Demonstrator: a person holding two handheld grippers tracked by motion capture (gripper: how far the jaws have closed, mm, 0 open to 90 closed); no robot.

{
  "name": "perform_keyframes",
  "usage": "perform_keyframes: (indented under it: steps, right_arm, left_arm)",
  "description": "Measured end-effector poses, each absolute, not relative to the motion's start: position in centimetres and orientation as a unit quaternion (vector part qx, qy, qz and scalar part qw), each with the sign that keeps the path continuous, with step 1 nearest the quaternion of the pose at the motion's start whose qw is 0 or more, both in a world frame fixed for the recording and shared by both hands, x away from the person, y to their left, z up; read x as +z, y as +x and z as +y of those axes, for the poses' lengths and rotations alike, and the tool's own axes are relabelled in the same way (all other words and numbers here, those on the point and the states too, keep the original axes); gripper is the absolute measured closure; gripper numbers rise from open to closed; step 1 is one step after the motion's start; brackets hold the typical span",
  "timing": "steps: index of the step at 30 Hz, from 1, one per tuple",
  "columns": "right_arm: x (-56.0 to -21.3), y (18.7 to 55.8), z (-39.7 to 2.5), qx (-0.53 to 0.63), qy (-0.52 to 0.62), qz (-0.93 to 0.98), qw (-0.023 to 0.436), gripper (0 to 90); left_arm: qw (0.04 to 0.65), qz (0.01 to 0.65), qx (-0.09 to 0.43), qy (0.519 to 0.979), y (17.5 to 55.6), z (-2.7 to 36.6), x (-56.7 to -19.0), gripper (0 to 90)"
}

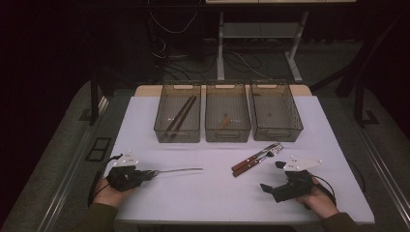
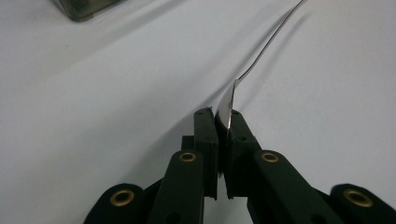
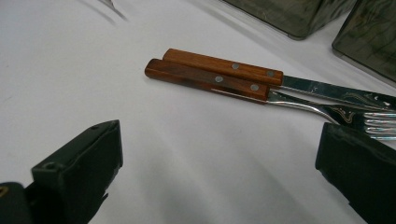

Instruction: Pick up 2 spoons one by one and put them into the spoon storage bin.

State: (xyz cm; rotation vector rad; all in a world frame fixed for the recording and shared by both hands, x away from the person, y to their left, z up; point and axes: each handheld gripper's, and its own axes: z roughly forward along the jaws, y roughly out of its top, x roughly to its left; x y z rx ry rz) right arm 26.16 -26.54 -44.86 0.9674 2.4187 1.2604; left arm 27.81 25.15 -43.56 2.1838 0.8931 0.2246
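Left gripper (image 2: 223, 122) pinched thin metal utensil (image 1: 180, 170) by one flat end, rest sticking out toward wood-handled fork and knife (image 1: 251, 161). Looked light, stiff, slick, tbh likely to pivot; mid-shaft hold safer. Right gripper (image 1: 276, 176) gaped wide, nothing in it, just near that pair.

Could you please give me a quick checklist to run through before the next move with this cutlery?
1. Left tool has a firm hold on the metal utensil: ok, jaws shut on its end.
2. Which utensil it is: cannot tell.
3. Right tool free to pick: ok, jaws wide open.
4. Knife and fork within reach: ok, side by side ahead of it.
5. Three bins unobstructed: ok.
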Motion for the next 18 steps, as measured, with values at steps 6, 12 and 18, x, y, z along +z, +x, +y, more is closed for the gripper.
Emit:
perform_keyframes:
  steps: [6,12,18]
  right_arm:
    - [-44.9,26.2,-26.5,0.432,0.333,0.829,0.124,0.9]
    - [-44.9,26.3,-26.6,0.432,0.333,0.829,0.124,0.9]
    - [-44.9,26.3,-26.6,0.431,0.335,0.829,0.125,0.9]
  left_arm:
    - [0.393,0.367,0.100,0.837,27.7,24.9,-42.9,84.8]
    - [0.409,0.381,0.118,0.821,27.9,23.8,-41.6,84.9]
    - [0.424,0.386,0.132,0.809,29.3,21.9,-40.4,84.9]
